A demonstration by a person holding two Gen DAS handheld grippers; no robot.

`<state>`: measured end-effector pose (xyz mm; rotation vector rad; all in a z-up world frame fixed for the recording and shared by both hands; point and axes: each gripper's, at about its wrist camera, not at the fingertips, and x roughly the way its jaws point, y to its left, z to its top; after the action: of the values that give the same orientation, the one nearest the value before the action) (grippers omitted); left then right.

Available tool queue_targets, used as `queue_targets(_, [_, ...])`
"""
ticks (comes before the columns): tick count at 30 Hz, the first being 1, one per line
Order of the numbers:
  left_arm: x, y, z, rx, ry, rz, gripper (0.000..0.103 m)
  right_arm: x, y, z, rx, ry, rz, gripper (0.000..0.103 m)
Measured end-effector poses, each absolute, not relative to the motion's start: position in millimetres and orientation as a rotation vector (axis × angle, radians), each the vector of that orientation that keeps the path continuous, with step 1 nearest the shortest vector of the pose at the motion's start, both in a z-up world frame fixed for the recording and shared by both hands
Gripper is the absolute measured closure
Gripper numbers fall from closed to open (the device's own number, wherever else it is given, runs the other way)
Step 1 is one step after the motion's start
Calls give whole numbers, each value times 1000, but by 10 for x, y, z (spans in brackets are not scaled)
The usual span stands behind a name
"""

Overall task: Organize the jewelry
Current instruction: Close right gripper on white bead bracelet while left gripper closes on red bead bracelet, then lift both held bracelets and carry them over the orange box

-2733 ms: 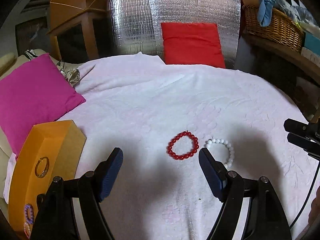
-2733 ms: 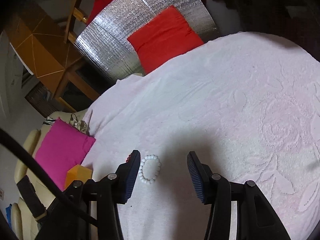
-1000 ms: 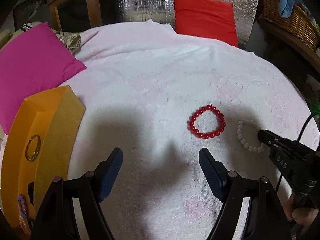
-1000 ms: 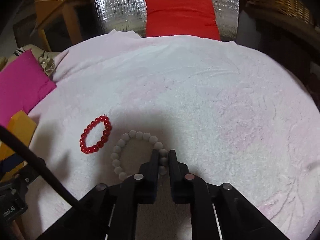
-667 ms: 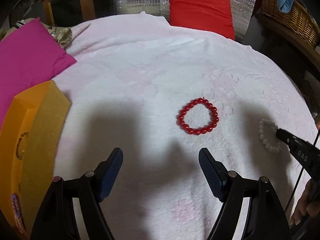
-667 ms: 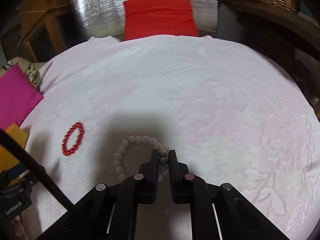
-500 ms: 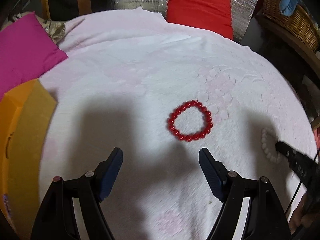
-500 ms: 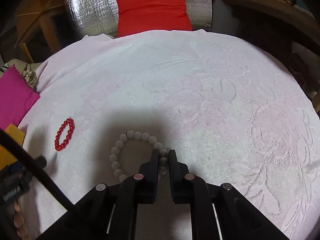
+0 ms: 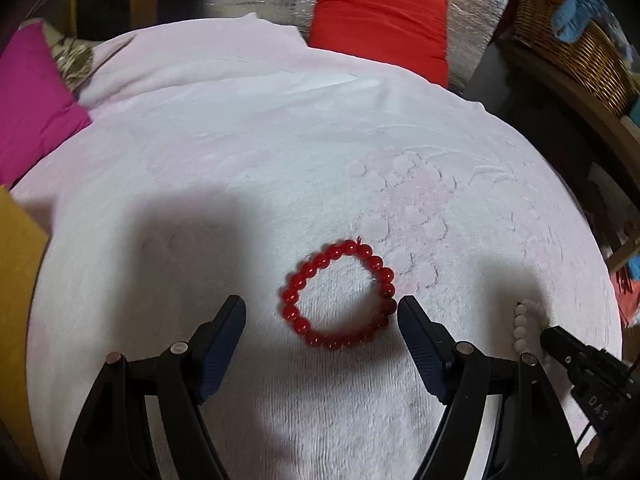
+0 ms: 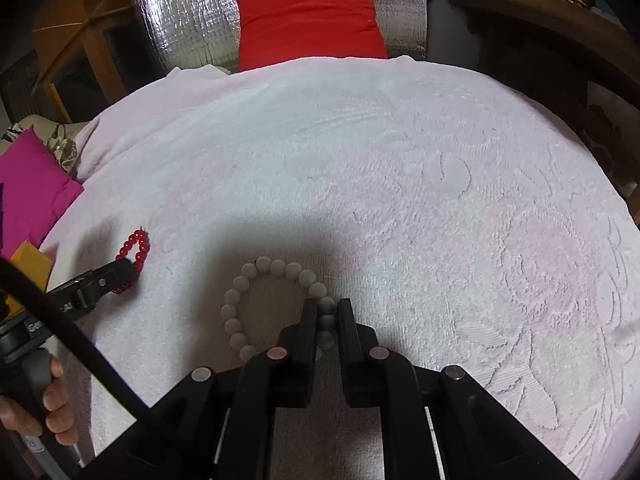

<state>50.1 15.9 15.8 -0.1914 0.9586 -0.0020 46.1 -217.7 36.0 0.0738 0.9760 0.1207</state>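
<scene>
Two bracelets lie on the pale pink blanket (image 9: pixel 280 152) that covers the bed. We see the red bead bracelet (image 9: pixel 338 295) flat on the blanket, right in front of our left gripper (image 9: pixel 320 318). The left jaws are spread wide — the red ring sits just ahead of the tips, closer to the right-hand pad, and nothing is pinched. We cannot tell if that pad touches a bead.

Our right gripper (image 10: pixel 327 316) has its jaws pressed together on the white bead bracelet (image 10: pixel 256 300). They pinch a few beads at the ring's 4 o'clock side, and the rest of the ring lies on the blanket toward 10 o'clock from the tips. In the left wrist view the white beads peek out at 3 o'clock, just beside the dark tip of the right gripper.

From the right wrist view, the red bracelet is at 9 o'clock, with one left jaw tip over it. A hand (image 10: pixel 52 404) holds the left gripper's handle at 8 o'clock.

Far off at 12 o'clock sits a red cushion (image 10: pixel 308 20). A pink cushion (image 9: pixel 28 100) lies at 10 o'clock — and an orange box (image 9: pixel 16 264) edge shows at 9 o'clock in the left wrist view.
</scene>
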Motion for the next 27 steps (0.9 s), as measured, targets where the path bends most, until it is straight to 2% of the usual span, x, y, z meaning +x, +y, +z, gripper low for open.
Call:
queue_targets(2, [532, 153, 99, -182, 968, -18, 30, 457, -2172, 358, 73, 976, 120, 92])
queue_targets(4, [533, 137, 80, -195, 952, -57, 45, 464, -2168, 356, 73, 978, 119, 92])
queue_targets(5, [530, 122, 91, -190, 951, -69, 48, 476, -2172, 354, 73, 979, 119, 92])
queue_targets(7, [517, 101, 126, -172, 951, -87, 69, 478, -2153, 354, 68, 979, 116, 92])
queue_targets(9, [496, 116, 147, -174, 958, -88, 85, 483, -2138, 352, 65, 979, 112, 92])
queue_targets(11, [452, 135, 149, -181, 976, -87, 85, 482, -2123, 349, 61, 979, 109, 92])
queue_targets(13, [383, 133, 147, -183, 989, -87, 93, 484, -2124, 348, 62, 979, 109, 92])
queue_targets(26, [-66, 230, 215, -141, 1019, -129, 93, 510, -2173, 340, 76, 983, 124, 90])
queue_targets(27, [-58, 231, 201, -142, 1025, -127, 88, 515, -2160, 338, 75, 981, 116, 90])
